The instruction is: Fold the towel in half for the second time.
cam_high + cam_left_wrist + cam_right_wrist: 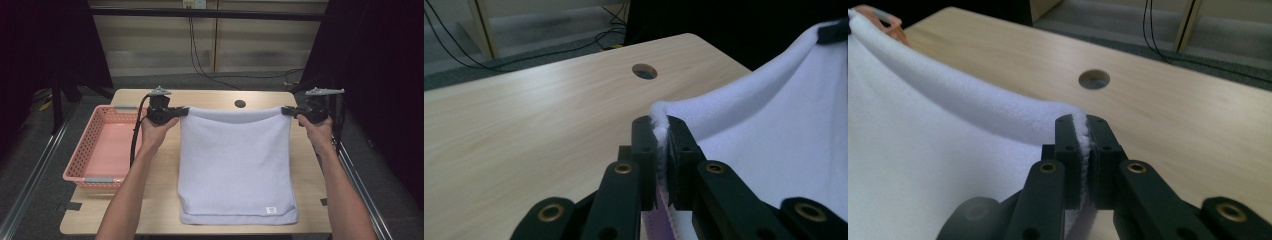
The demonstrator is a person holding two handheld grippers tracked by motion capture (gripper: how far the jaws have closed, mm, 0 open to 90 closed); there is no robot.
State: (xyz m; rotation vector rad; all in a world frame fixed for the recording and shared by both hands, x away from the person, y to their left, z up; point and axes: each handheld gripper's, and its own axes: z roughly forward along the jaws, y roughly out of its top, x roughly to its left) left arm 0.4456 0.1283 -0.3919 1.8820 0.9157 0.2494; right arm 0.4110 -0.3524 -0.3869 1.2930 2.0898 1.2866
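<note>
Towel [235, 160], white and folded, hangs and lies between the two grippers; its far edge is lifted off the table [210, 97] and stretched taut from one tool to the other, while its near part rests flat on the wood, with a small label [270, 209] at the near right corner; the left gripper [181, 112] is clamped on the far left corner of the towel, and in the left gripper view its two black jaws stand pressed together with a thin ridge of white cloth [660, 125] squeezed between them, the rest of the sheet falling away to the right of that tool; the right gripper [286, 110] is clamped on the far right corner, and in the right gripper view its jaws pinch a like strip of cloth [1082, 127], the sheet spreading to the left of that tool; a round hole [240, 103] in the tabletop lies beyond the stretched edge, between the two tools and ahead of both sets of jaws; a pink basket [82, 170] sits at the table's left side, just outside the left gripper and the forearm behind it, well apart from the towel; each hand holds its tool from behind, forearms reaching in along either side of the towel; cables trail over the floor beyond the table.
</note>
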